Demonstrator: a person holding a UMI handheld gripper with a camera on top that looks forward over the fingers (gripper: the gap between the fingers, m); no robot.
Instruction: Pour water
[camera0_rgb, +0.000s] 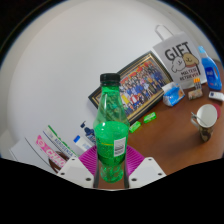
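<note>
A green plastic bottle (110, 130) with a black cap and a green-and-white label stands upright between my fingers. Both magenta pads (88, 160) press on its lower body, one on each side. My gripper (111, 170) is shut on the bottle. The scene is tilted, so the wooden table (175, 135) slopes behind the bottle. A metal cup (204, 117) with a handle stands far off to the right on the table.
A framed group photo (135, 85) leans against the white wall. A sign reading "GIFT" (180, 60) and a blue-capped bottle (209, 70) stand at the far right. Small blue items (145, 96) lie by the frame. Pink and green packets (52, 145) lie to the left.
</note>
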